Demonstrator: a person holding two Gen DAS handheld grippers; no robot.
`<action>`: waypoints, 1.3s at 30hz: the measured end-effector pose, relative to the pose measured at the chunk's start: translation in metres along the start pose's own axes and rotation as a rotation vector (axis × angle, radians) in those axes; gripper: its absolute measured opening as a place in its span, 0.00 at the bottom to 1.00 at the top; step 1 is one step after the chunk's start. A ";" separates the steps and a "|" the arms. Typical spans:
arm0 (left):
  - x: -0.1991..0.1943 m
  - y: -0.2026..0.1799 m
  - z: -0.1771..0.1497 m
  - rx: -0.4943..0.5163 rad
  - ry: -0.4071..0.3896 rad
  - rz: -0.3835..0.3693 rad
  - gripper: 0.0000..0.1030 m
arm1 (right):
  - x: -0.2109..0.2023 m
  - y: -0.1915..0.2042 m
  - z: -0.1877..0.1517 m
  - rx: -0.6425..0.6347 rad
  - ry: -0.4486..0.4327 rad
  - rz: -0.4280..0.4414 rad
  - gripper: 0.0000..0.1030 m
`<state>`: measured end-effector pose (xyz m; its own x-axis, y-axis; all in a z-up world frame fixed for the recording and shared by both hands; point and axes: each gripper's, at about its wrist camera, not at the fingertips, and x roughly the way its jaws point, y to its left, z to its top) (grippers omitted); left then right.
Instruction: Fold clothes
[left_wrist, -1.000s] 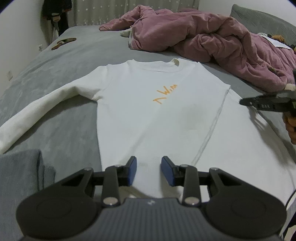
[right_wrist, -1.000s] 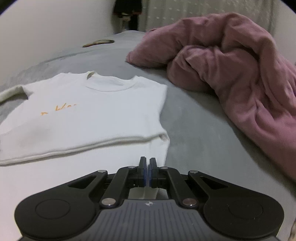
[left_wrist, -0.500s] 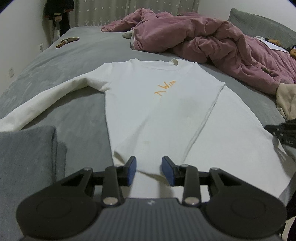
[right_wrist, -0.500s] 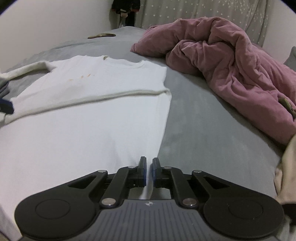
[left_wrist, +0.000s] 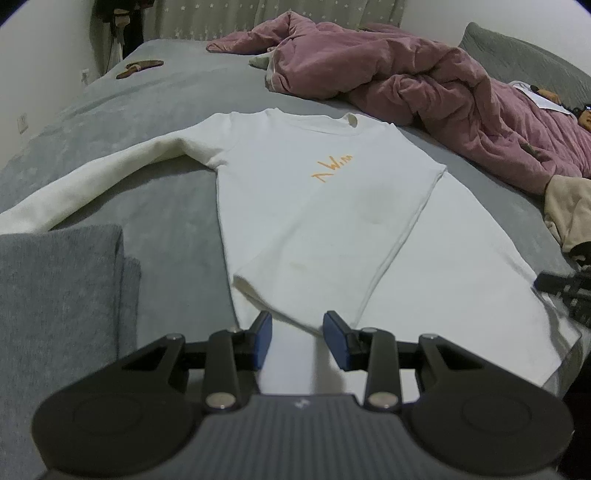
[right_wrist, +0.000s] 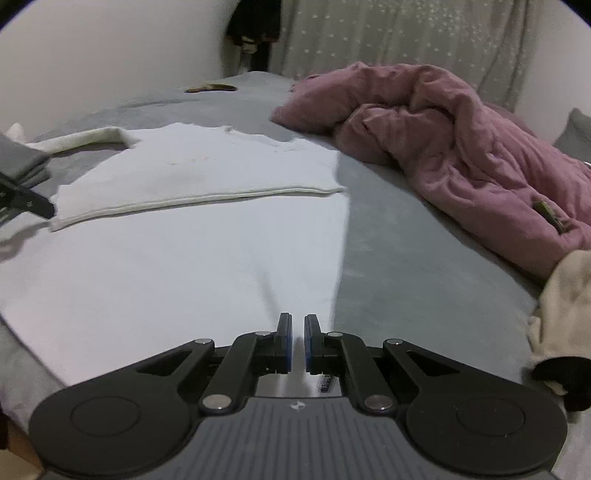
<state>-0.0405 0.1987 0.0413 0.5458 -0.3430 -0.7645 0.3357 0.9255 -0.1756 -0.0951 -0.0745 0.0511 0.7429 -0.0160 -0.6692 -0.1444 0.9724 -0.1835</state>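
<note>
Two grippers are pulling back toward the near edge of the bed (left_wrist: 177, 192), and the white sweater (left_wrist: 317, 206) is sliding with them, its hem now lying almost under the left gripper (left_wrist: 297, 341) where a second ago more cloth showed in front. One sleeve is already folded across the body along a long seam, the other sleeve (left_wrist: 92, 184) is trailing out flat to the left. The right gripper (right_wrist: 297, 341) is easing apart, its fingers (right_wrist: 284, 339) showing a narrow gap where they were pressed together, so it is probably letting the cloth go. The left fingers (left_wrist: 263, 339) are spread wide, holding nothing, low over the hem. Next fold likely concerns the loose sleeve
</note>
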 end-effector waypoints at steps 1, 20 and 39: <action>0.000 0.000 0.000 -0.001 0.002 0.000 0.31 | 0.005 0.005 -0.001 -0.016 0.023 0.008 0.06; -0.025 0.029 0.013 -0.108 -0.070 -0.004 0.33 | -0.002 0.065 0.005 -0.102 -0.075 -0.013 0.07; -0.035 0.031 0.015 -0.111 -0.099 -0.014 0.33 | -0.004 0.137 0.003 -0.145 -0.108 0.186 0.14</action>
<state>-0.0374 0.2366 0.0721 0.6167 -0.3655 -0.6972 0.2599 0.9305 -0.2579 -0.1161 0.0595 0.0313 0.7594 0.1927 -0.6214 -0.3713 0.9127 -0.1708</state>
